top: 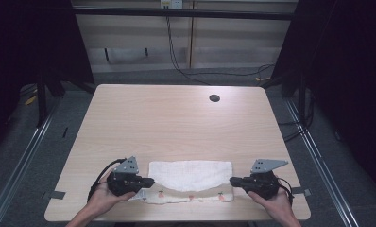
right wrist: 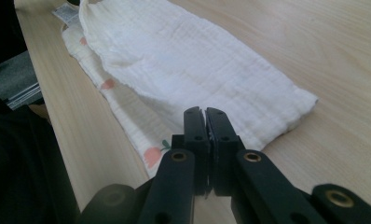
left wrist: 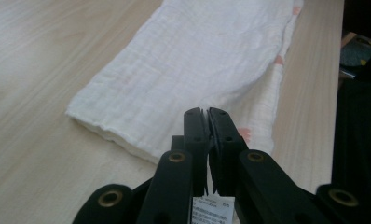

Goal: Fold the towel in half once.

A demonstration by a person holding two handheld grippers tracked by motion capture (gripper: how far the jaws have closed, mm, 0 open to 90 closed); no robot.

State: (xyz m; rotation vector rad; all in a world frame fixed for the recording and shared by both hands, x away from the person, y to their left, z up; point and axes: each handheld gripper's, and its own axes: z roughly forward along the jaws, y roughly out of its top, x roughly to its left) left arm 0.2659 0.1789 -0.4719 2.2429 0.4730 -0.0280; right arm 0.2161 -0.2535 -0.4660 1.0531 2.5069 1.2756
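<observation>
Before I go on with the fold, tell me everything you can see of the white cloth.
The white cloth is a soft, crinkled gauze, folded into a long strip lying flat near the table's front edge. Its folded-over top layer is plain white; the lower layer, showing along the near edge, carries small pink fruit prints. A printed label sits at its left end. The left gripper and right gripper are shut on its two ends.

Crinkled white cotton cloth [top: 191, 176] on matt wood-grain table [top: 176, 123].

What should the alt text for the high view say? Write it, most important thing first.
A folded white cloth lies near the front edge of a light wooden table, with the left gripper and right gripper at its two ends, jaws shut on it.
</observation>
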